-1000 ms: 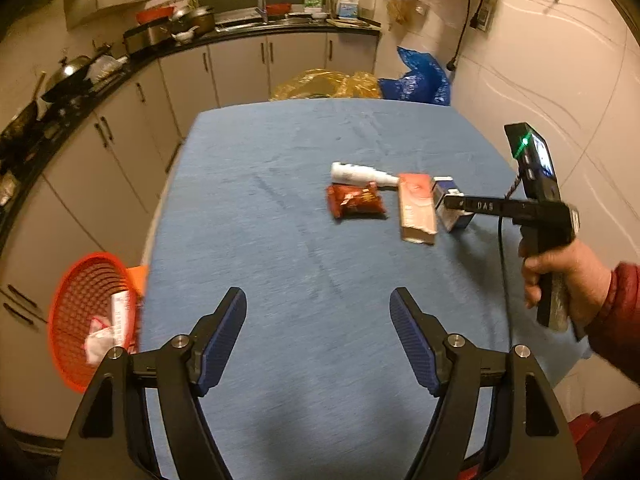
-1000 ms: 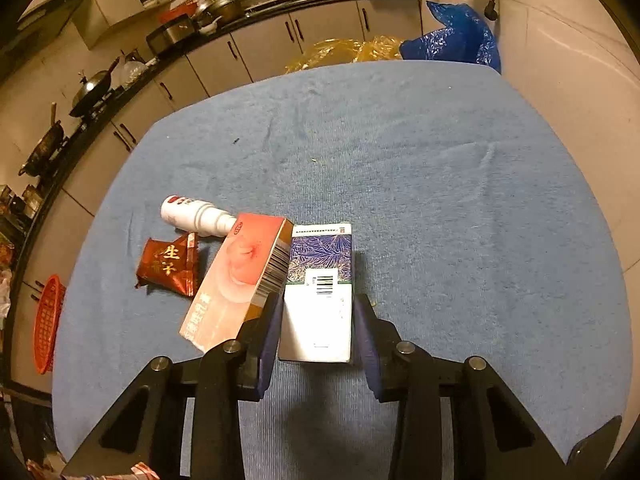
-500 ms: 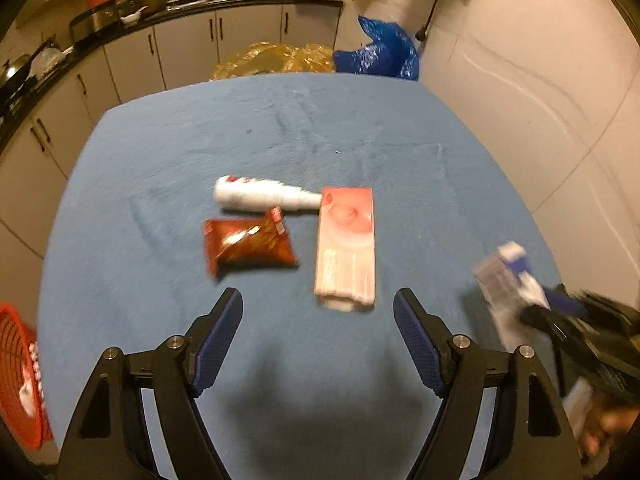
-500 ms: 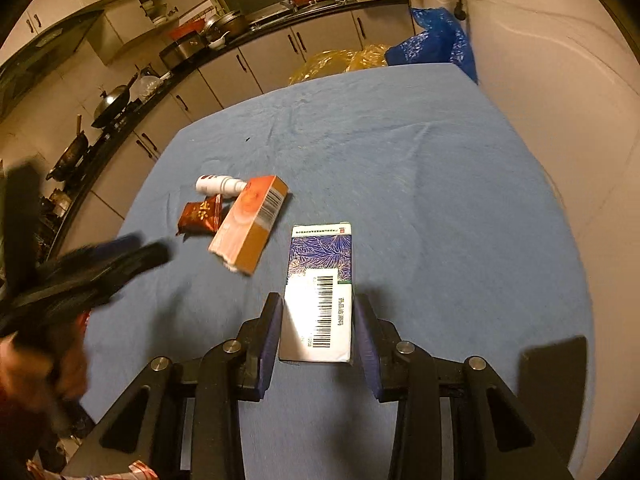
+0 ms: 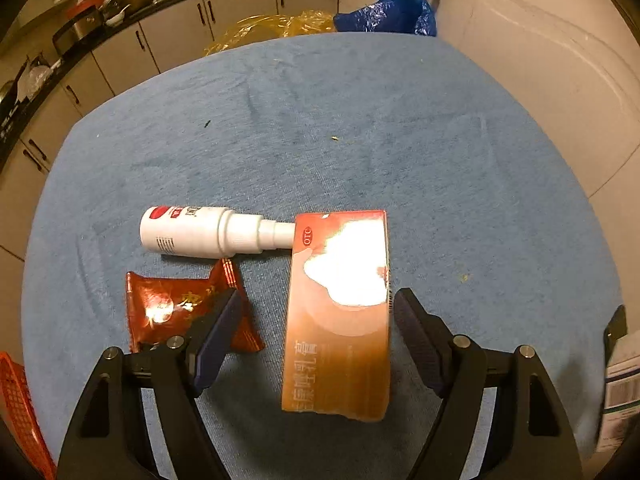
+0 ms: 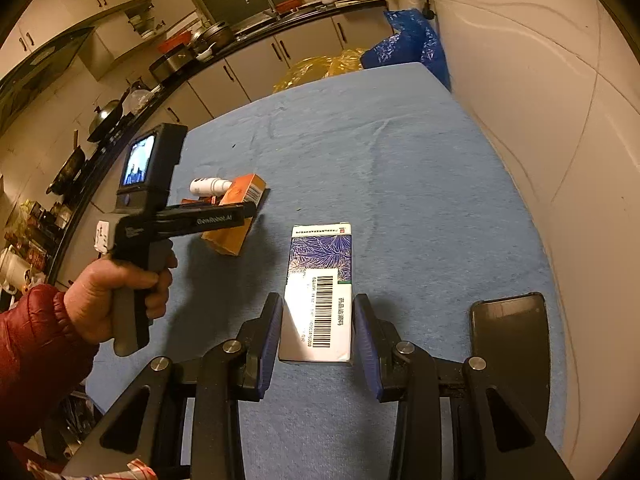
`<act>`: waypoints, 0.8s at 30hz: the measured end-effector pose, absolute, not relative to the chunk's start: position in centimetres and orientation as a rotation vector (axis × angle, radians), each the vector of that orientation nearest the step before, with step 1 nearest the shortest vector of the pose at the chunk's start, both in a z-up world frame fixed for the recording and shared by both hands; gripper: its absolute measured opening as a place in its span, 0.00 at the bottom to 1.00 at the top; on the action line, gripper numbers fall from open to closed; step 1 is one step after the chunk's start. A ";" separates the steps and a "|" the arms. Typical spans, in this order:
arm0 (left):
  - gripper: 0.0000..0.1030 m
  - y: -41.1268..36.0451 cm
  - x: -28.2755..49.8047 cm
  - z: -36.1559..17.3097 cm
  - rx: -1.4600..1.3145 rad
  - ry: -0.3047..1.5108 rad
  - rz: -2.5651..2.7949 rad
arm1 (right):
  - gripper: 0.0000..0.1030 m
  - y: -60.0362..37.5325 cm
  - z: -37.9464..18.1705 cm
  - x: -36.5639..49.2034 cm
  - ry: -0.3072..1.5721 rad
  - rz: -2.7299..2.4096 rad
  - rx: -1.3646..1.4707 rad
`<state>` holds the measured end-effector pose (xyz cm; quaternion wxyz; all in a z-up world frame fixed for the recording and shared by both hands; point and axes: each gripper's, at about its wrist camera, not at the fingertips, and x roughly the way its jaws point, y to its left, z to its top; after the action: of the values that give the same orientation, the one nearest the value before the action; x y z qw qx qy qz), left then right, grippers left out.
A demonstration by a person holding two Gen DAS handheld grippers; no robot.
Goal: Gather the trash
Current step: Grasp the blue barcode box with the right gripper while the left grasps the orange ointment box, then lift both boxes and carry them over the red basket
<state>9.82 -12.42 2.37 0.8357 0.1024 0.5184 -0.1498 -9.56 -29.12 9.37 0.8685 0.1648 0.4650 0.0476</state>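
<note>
My left gripper (image 5: 318, 314) is open with its jaws on either side of an orange carton (image 5: 340, 308) that lies on the blue tablecloth (image 5: 360, 120). A white spray bottle (image 5: 208, 232) lies touching the carton's far left corner. A red snack wrapper (image 5: 168, 308) lies partly under the left finger. My right gripper (image 6: 316, 320) is shut on a blue-and-white barcode box (image 6: 320, 280) and holds it above the table. In the right wrist view the left gripper's body (image 6: 180, 220) is over the orange carton (image 6: 236, 200).
An orange mesh basket (image 5: 16, 412) sits below the table's left edge. A black phone (image 6: 508, 340) lies on the table by my right gripper. A wall runs along the right side. Yellow and blue bags (image 5: 384, 8) sit beyond the far edge, kitchen cabinets behind.
My left gripper has moved forward over the orange carton, which now lies between its jaws. My right gripper has drawn back and up with the barcode box.
</note>
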 end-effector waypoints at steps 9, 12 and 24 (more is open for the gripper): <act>0.44 -9.3 5.7 2.7 0.157 1.091 -0.367 | 0.38 -26.4 9.8 -8.2 0.962 0.142 0.334; 0.44 -6.6 2.5 3.9 0.128 1.047 -0.366 | 0.38 -24.8 9.7 -7.8 0.964 0.165 0.315; 0.44 3.2 -5.2 8.0 0.054 0.950 -0.259 | 0.38 -14.8 9.6 -6.2 0.982 0.335 0.247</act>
<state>-5.19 3.19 7.96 0.8808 0.0258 0.4562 -0.1245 -6.17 -14.78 9.60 0.8611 0.1178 0.4681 0.1596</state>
